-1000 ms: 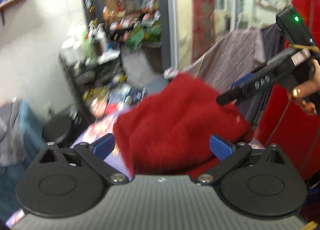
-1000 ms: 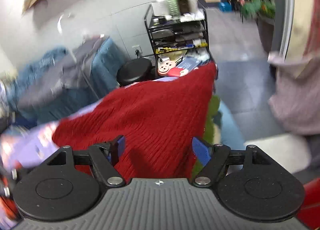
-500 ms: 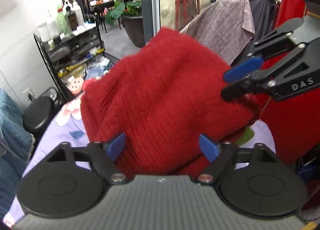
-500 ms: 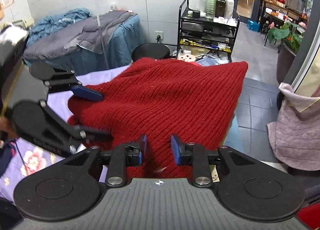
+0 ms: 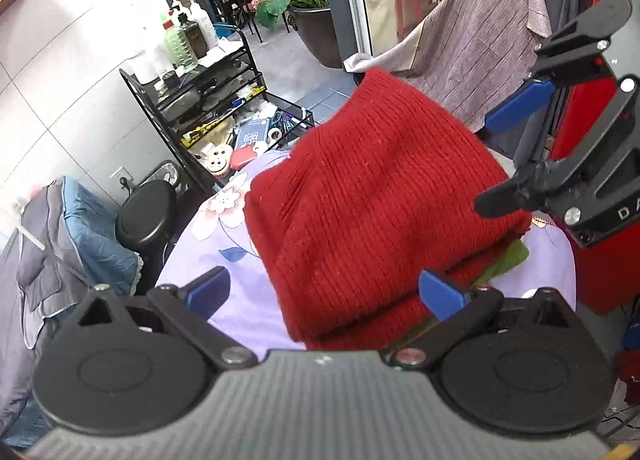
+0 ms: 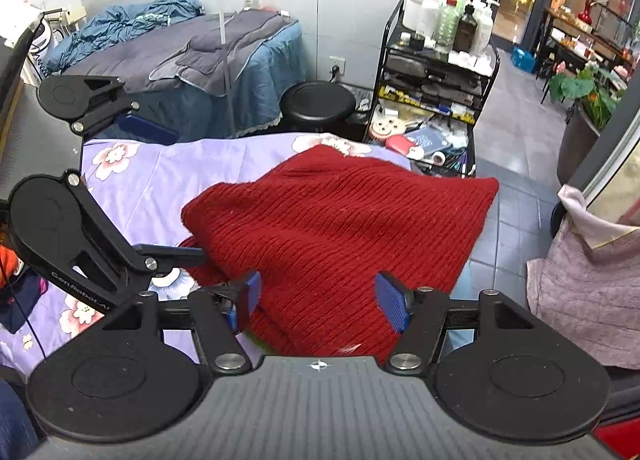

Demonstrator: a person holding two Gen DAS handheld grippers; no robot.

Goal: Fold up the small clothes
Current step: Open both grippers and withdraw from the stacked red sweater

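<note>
Red knit garment (image 6: 340, 232): folded, on the floral sheet (image 6: 160, 176), its far corner overhanging the edge. Left gripper (image 5: 324, 292) and right gripper (image 6: 316, 296): jaws opening, empty. Risk: the overhang's weight may drag the bundle off and undo the fold.

The ribbed knit garment (image 5: 372, 196) is deep red, with a strip of green cloth (image 5: 504, 260) showing under its edge. The sheet (image 6: 168, 176) beneath is pale lilac printed with white and pink flowers and blue leaves. Both grippers are black with bright blue finger pads (image 6: 390, 304). The bed cover (image 6: 224, 72) behind is blue and grey, the stool (image 6: 318, 102) black, and the hanging shirt (image 5: 476, 48) mauve-grey with fine stripes.
</note>
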